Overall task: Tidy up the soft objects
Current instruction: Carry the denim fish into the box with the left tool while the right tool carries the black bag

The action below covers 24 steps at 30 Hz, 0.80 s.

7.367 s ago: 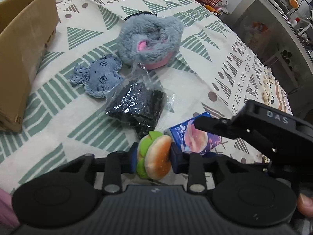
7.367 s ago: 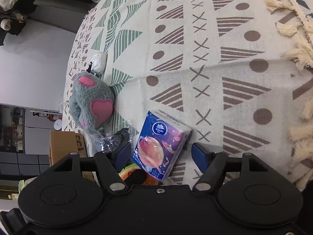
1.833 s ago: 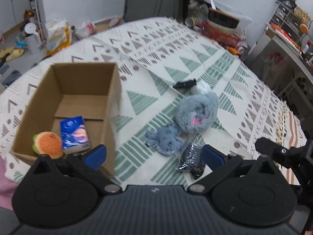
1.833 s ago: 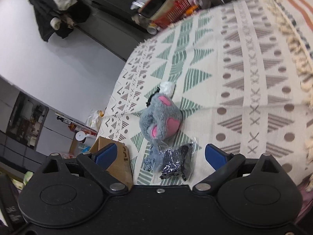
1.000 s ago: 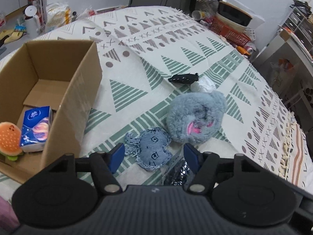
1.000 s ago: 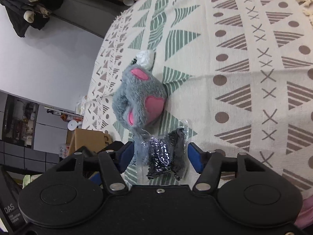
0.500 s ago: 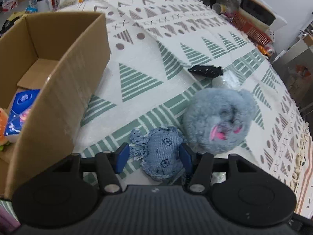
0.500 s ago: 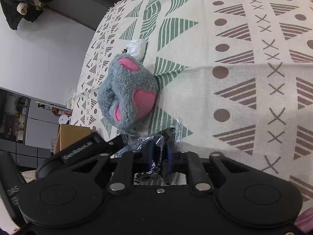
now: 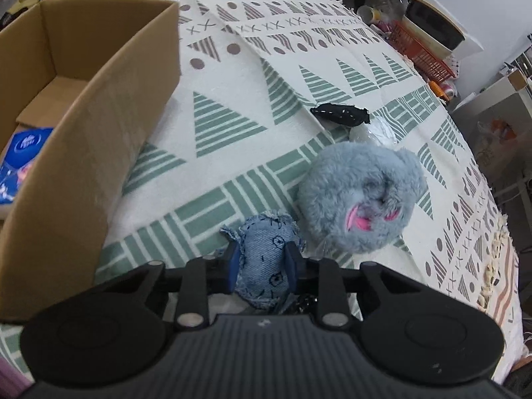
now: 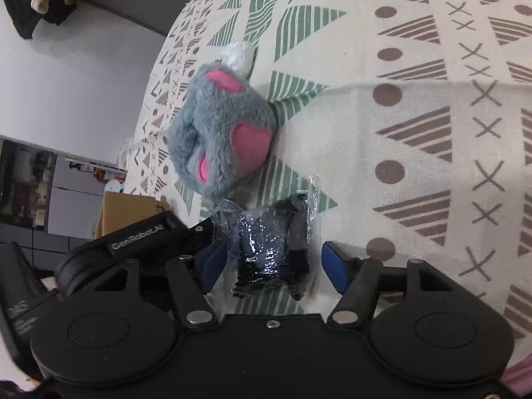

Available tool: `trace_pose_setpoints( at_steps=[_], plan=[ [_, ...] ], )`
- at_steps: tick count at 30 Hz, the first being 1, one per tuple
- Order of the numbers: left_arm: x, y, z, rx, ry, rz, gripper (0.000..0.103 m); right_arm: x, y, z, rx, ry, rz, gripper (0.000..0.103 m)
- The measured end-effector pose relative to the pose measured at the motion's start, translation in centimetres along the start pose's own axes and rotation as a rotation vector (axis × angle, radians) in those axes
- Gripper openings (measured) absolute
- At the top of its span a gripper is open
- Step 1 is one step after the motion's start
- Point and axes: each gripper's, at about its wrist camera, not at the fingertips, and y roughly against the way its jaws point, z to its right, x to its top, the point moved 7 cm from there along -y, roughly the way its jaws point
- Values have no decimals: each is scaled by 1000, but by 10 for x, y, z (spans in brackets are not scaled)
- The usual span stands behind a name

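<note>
Denim toy [image 9: 264,261], long axis pointing away, sits clenched in left gripper [image 9: 265,264]; right gripper [image 10: 271,262] fingers opening around bagged black item [image 10: 271,249].

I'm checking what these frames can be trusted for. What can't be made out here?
- Cardboard box: in the left wrist view its near wall hides most of the inside; only part of the blue tissue pack shows.
- Denim toy: its lower part sits behind the left claw.
- Black item in the clear bag: the right wrist view's glare masks what it is.
</note>
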Motion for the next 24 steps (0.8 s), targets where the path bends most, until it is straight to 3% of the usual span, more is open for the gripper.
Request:
trace_pose_setpoints(
  at_steps=[2,5,24],
  plan=[
    [-2,3,-2,-2,8,-9,24,-2,0,-2,0,32,8,45],
    [-2,12,-4,-7,12,-9,23,-3,4,-5,8,52,13,38],
    [11,120,-7,-94,-29,113,23,-13,63,-31,88,125,124,36]
  ],
)
